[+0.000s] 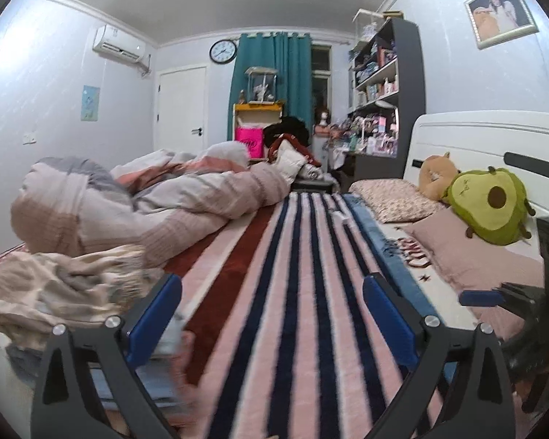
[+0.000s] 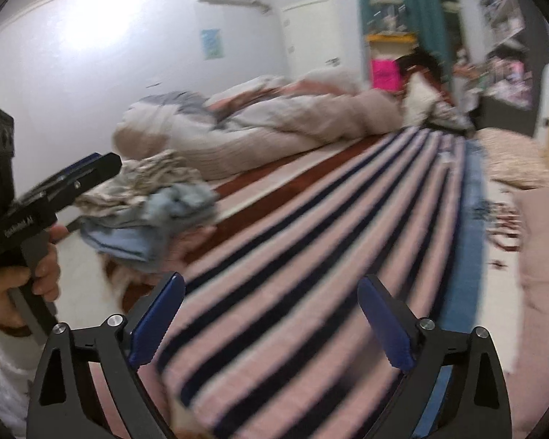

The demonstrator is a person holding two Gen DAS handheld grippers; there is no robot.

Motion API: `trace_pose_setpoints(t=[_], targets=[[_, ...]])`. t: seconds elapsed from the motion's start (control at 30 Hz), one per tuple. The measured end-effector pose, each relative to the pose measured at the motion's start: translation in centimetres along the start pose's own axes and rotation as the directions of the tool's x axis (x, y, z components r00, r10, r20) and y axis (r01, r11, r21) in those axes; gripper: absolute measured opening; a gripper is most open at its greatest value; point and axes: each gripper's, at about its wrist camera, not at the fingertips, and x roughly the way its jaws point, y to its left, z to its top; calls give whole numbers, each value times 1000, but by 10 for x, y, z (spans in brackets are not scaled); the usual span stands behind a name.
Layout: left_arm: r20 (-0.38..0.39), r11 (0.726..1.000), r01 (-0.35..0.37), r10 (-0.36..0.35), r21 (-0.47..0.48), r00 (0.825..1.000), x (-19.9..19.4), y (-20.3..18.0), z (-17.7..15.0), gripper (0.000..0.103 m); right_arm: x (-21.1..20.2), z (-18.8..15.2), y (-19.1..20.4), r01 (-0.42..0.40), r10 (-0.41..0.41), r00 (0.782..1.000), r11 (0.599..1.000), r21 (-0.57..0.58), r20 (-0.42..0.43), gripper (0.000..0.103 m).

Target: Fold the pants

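A heap of clothes lies at the bed's left edge: a beige patterned garment [image 1: 55, 289] on top of light blue pants [image 2: 153, 219]; the beige garment shows in the right wrist view [image 2: 146, 175] too. My left gripper [image 1: 271, 311] is open and empty, low over the striped blanket [image 1: 292, 292], with the heap just left of its left finger. My right gripper [image 2: 271, 322] is open and empty over the same blanket [image 2: 311, 256]. The left gripper also shows in the right wrist view [image 2: 73, 179], held in a hand beside the heap. The right wrist view is blurred.
A rumpled duvet [image 1: 146, 201] lies along the bed's left side. Pillows [image 1: 468, 252], an avocado plush [image 1: 490, 205] and a white headboard [image 1: 475, 139] are at the right. A shelf unit [image 1: 380, 84], teal curtain [image 1: 274, 73] and door [image 1: 181, 106] stand beyond the bed.
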Motion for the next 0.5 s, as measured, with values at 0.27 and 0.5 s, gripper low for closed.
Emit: trace_pose_setpoints(t=[0.27, 0.5], targets=[[18, 999, 47, -47, 23, 999, 17, -46, -11, 99, -31, -37, -22, 140, -146, 981, 988, 60, 128, 102], [-3, 998, 55, -55, 28, 998, 20, -52, -17, 99, -36, -41, -28, 168, -185, 968, 979, 113, 172, 102]])
